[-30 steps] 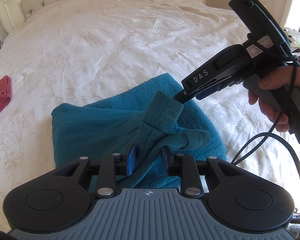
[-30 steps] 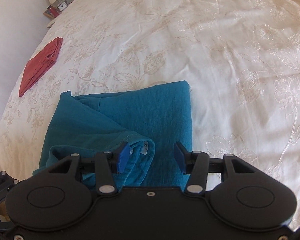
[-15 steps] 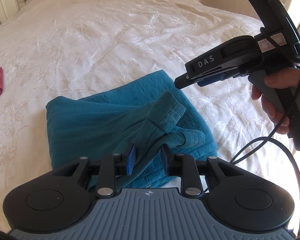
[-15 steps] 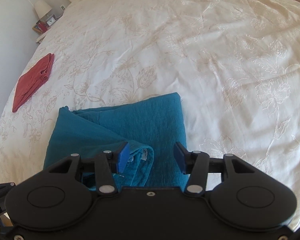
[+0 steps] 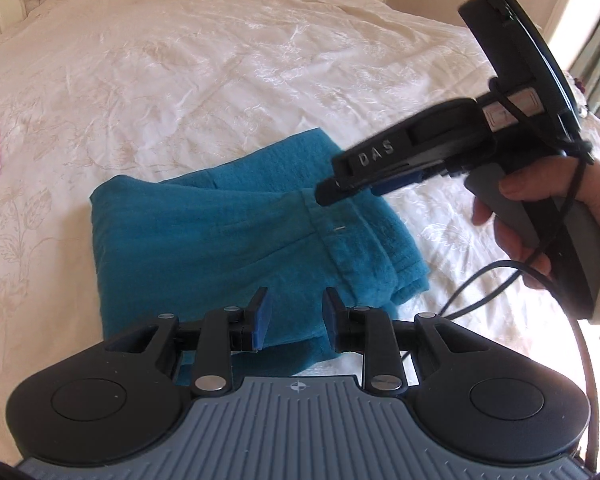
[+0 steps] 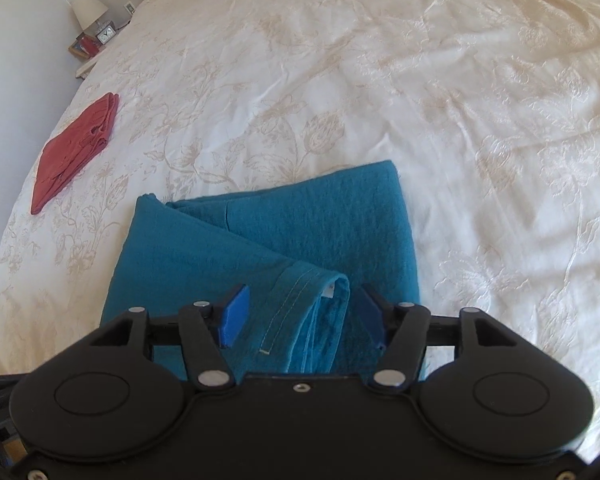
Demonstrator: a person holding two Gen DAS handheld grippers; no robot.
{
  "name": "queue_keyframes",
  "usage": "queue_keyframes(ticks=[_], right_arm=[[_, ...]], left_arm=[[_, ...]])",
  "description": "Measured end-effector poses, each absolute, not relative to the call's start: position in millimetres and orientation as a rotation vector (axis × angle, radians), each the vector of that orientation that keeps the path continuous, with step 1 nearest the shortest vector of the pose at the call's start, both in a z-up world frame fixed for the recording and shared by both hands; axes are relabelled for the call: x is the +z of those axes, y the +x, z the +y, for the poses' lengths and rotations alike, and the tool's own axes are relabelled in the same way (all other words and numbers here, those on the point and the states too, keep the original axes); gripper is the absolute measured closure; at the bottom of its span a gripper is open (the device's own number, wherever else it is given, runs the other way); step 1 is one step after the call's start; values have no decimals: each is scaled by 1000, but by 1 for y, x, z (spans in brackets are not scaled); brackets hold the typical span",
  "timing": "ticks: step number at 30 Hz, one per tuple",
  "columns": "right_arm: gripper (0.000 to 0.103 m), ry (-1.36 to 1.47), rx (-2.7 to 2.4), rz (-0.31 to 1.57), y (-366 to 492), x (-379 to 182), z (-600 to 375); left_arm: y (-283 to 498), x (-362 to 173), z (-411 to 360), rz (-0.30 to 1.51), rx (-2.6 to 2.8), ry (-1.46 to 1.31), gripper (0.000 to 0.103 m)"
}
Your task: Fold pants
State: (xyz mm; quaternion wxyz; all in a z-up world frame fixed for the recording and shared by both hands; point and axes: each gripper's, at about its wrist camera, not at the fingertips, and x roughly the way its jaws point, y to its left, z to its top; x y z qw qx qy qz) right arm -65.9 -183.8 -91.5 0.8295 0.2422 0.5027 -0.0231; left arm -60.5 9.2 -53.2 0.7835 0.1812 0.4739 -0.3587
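With both jaws apart, I'm at the tail end of the fold. Left wrist view: my left gripper [image 5: 294,316] hangs over the near edge of the teal pants [image 5: 204,248], which lie folded on the bed [image 5: 220,60], nothing clamped. Right gripper [image 5: 332,196] sits just over the hem band. Right wrist view: right gripper [image 6: 300,312] straddles the rolled hem, pads not touching it afaict. Next, imo: flatten that raised hem, square edges, then clear out.

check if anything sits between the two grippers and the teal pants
Nothing visible does. The left gripper and right gripper hang open directly over the folded teal pants; the red cloth lies well off to the side.
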Motion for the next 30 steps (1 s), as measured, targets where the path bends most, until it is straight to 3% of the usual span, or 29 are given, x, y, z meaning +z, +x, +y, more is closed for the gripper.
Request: queue_keyframes(ticks=[10,15,17,19,30], right_arm=[[38,541,62,1324,-84,-154,-139],[37,528,76,1259,-89,-131,-143],[19,575,38,1186,-88,-120,-155],[13,596,-10,1151,-85,-120,-167],[14,991,81,1241,-69,-193,-187]], left_arm=[[-15,-97,36,1111,-597,440,75],[-18,-134,47,1259,-639,479,74],[-23,-137,47,1242,-650,513,74],[-27,-135,46,1228,-657,535,73],[-34,-128,63,1235,-662,466,73]])
